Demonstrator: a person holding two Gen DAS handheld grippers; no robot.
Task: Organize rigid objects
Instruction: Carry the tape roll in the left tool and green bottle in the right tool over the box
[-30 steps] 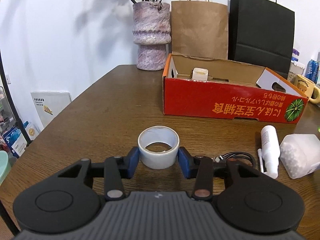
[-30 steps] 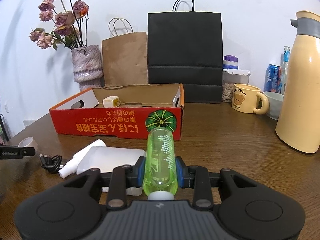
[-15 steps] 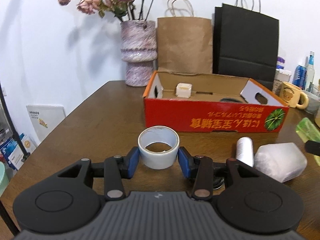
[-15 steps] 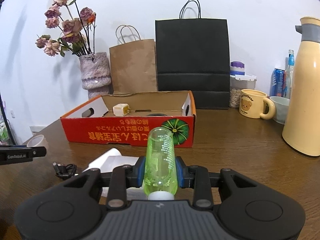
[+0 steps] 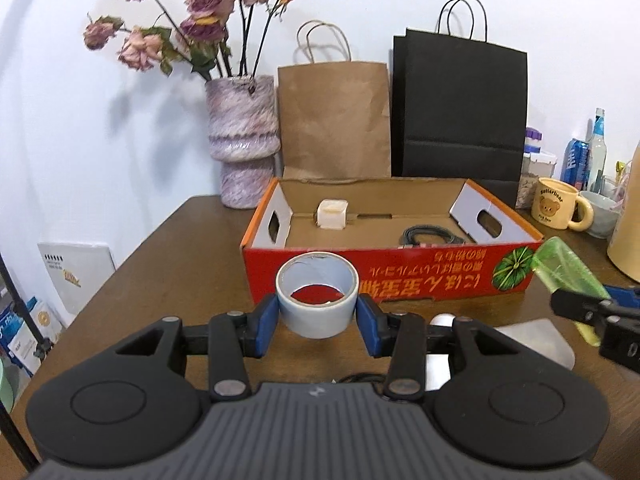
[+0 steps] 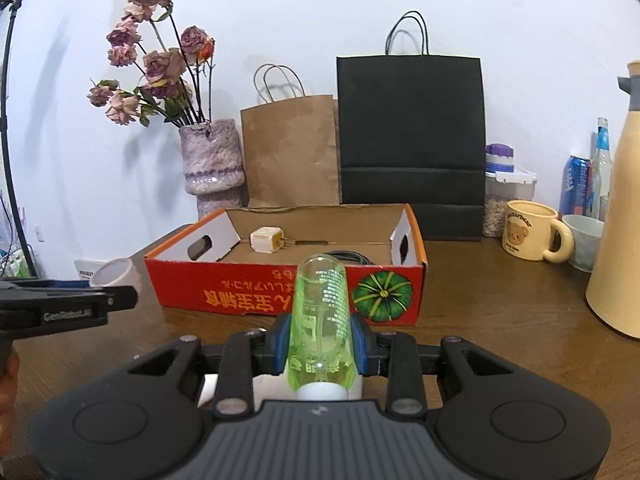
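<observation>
Two clamped grips: left gripper (image 5: 317,318) on smooth tape ring (image 5: 317,300), right gripper (image 6: 320,344) on translucent green bottle (image 6: 322,320).

Both cameras ride low behind their own jaws, tipped slightly down across the counter (image 5: 168,248) toward the far wall. The left wrist view sits close behind its left gripper (image 5: 317,318), with the red box (image 5: 400,276) at 12 o'clock and the right gripper (image 5: 592,308) edging in at 3 o'clock. The right wrist view faces the same box from further right, the left gripper entering at 9 o'clock. Both share the vase (image 6: 212,160), the paper bags (image 6: 412,136) and the bear mug (image 6: 528,236).
</observation>
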